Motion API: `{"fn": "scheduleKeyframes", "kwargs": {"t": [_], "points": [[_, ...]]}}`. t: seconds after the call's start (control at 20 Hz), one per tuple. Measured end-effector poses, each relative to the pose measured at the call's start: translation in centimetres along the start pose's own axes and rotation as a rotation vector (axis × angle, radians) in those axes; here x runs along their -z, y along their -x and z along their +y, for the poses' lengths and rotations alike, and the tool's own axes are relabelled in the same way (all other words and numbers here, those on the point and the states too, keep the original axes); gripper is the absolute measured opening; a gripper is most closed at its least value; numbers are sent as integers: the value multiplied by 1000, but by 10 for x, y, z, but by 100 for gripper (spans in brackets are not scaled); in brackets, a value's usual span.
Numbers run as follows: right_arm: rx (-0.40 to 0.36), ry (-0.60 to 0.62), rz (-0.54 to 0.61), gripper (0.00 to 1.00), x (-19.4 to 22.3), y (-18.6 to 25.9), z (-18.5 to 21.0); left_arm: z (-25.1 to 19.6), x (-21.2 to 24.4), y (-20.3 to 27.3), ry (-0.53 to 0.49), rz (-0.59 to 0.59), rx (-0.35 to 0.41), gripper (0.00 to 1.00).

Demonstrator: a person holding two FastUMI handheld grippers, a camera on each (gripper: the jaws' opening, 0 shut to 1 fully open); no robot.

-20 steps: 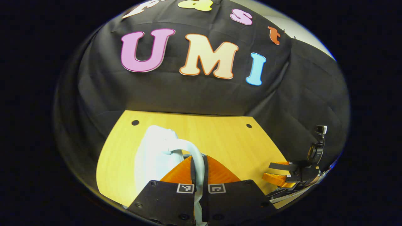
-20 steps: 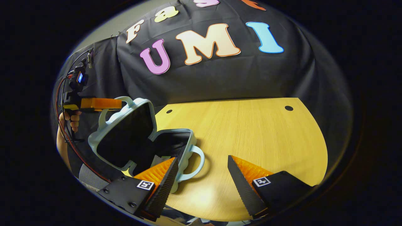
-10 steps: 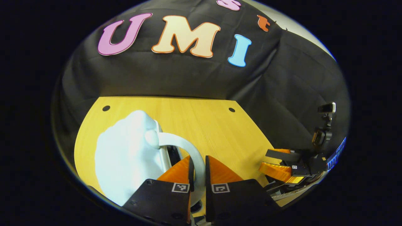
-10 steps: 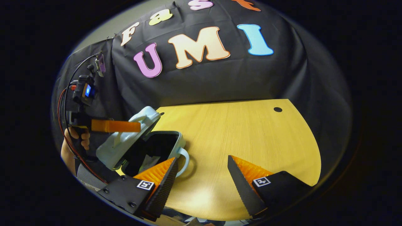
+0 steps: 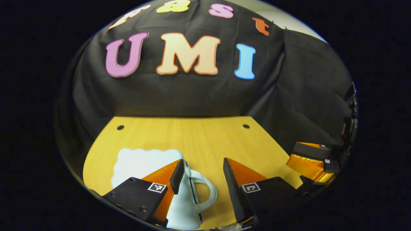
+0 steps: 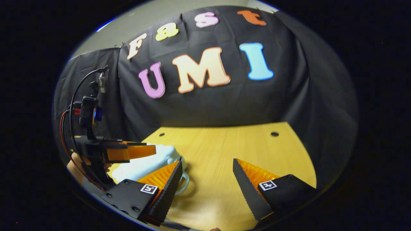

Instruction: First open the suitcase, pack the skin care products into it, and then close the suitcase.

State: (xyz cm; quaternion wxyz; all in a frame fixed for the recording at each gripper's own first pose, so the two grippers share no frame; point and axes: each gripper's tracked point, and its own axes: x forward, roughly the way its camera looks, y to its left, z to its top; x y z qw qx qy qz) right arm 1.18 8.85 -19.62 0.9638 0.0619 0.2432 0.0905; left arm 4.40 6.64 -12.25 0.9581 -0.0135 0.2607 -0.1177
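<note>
My left gripper stands with its two fingers spread wide and nothing between them; it hangs just above the small pale blue hard-shell suitcase with scalloped edges, and its left finger overlaps the case's near edge in the left gripper view. The suitcase lies flat and closed on the light wooden tabletop, lid down on the base. Its curved pale blue carry handle projects from the case's right side into the gap between my left fingers, touching neither. My right gripper is likewise fully spread and holds nothing; it sits to the right of the suitcase, apart from it, over bare tabletop. In the right gripper view the suitcase lies at the left, its handle showing just beside my right gripper's left finger, and my left gripper hovers over the case's top, held by my hand at the left edge. In the left gripper view my right gripper appears to the far right of the suitcase, well apart from it. The skin care products cannot be seen with the case closed.
</note>
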Motion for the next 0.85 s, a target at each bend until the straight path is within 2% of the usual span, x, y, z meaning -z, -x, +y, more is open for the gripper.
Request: {"fn": "scheduleKeyframes", "kwargs": {"t": [0.1,0.25,0.4,0.5,0.65,0.7,0.75,0.85], "points": [[19,23,-145,98,-47,7,-6,5,-37,13,-10,-165,-115,74],[56,21,-277,97,-94,19,-14,3,-66,40,-40,-307,-238,86],[91,26,-390,97,-128,32,-15,-20,-99,57,-91,-417,-211,90],[134,48,-437,97,-143,40,-13,-33,-108,63,-110,-424,-163,94],[171,78,-480,97,-158,60,-4,-41,-120,67,-110,-444,-112,94],[191,94,-497,97,-163,65,-4,-44,-120,69,-110,-440,-92,98],[207,104,-509,97,-166,71,-4,-46,-122,71,-119,-444,-76,94],[222,108,-514,94,-164,79,3,-43,-121,72,-145,-450,-77,98]]}}
